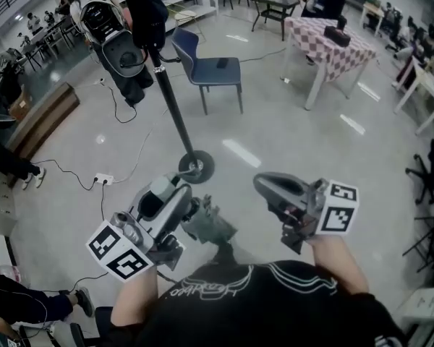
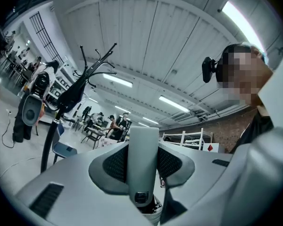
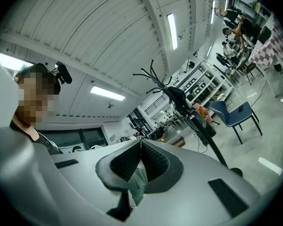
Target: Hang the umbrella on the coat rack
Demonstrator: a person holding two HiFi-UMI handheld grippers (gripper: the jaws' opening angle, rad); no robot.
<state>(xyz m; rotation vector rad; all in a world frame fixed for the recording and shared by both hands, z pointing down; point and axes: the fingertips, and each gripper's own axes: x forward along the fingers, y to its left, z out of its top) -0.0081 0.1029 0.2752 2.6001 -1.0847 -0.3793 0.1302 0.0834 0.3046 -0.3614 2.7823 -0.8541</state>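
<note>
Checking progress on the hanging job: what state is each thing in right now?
left gripper: shut on the umbrella handle.
umbrella: folded, not yet hung.
right gripper: shut, jaws together.
coat rack: upright, dark items hanging on it.
blue chair: upright, nobody seated.

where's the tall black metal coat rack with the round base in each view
Head view: the tall black metal coat rack slants from the top, left of centre, down to its round base near the middle.
Left gripper view: the coat rack is at the left, hooks against the ceiling.
Right gripper view: the coat rack is right of centre, leaning.
Shared landmark: the blue chair near it.
</note>
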